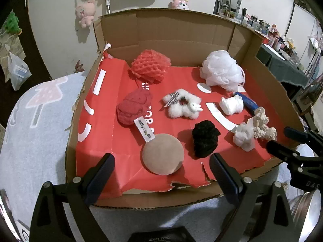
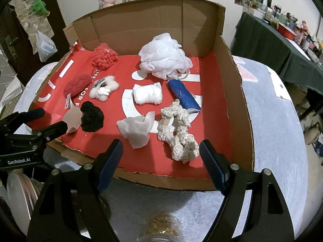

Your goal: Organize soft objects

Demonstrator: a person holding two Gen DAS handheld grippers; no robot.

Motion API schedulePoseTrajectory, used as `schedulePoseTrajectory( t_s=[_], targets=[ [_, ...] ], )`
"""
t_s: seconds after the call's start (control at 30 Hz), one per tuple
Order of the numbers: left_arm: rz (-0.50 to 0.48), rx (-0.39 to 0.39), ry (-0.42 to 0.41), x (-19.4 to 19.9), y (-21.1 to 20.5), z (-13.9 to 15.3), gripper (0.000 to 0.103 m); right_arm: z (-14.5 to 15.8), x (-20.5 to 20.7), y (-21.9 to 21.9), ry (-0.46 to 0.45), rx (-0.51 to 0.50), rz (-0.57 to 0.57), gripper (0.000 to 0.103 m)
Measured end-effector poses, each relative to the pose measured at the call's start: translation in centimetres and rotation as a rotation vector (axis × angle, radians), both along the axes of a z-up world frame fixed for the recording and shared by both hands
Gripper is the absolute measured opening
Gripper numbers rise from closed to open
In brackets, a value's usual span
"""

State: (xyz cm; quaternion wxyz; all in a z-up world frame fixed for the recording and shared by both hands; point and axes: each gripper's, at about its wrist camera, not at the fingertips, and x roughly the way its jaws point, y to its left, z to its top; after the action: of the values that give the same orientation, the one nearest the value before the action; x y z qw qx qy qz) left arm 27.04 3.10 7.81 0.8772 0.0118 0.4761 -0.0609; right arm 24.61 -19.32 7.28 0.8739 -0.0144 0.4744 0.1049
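- Left wrist view: the left gripper [image 1: 161,173] hangs with jaws wide apart and nothing between them. Just ahead of them a flat tan round pad [image 1: 163,154] lies on the red-lined floor of the open cardboard box [image 1: 181,32]. Beyond it, a fuzzy black scrunchie [image 1: 205,141] sits off the right jaw and a red knitted pouch with a white tag [image 1: 133,107] off the left. Everything lies loose and scattered, so I judge the sorting barely begun.
- Right wrist view: the right gripper [image 2: 160,151] is likewise spread open and empty. A cream crocheted scrunchie [image 2: 179,137] lies just inside the right jaw's line, a crumpled white tissue [image 2: 137,131] nearer the left jaw.
- Only this view shows the blue roll [image 2: 183,96] whole and the white mesh bath pouf [image 2: 164,57] up close.
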Motion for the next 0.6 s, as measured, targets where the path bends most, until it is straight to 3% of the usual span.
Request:
schedulePoseTrajectory(
  t_s=[0.6],
  targets=[
    [0.015,-0.007,-0.018,-0.27,0.09,0.13,0.096,0.31,-0.37,-0.11,-0.051,-0.008,-0.012,0.078]
  ],
)
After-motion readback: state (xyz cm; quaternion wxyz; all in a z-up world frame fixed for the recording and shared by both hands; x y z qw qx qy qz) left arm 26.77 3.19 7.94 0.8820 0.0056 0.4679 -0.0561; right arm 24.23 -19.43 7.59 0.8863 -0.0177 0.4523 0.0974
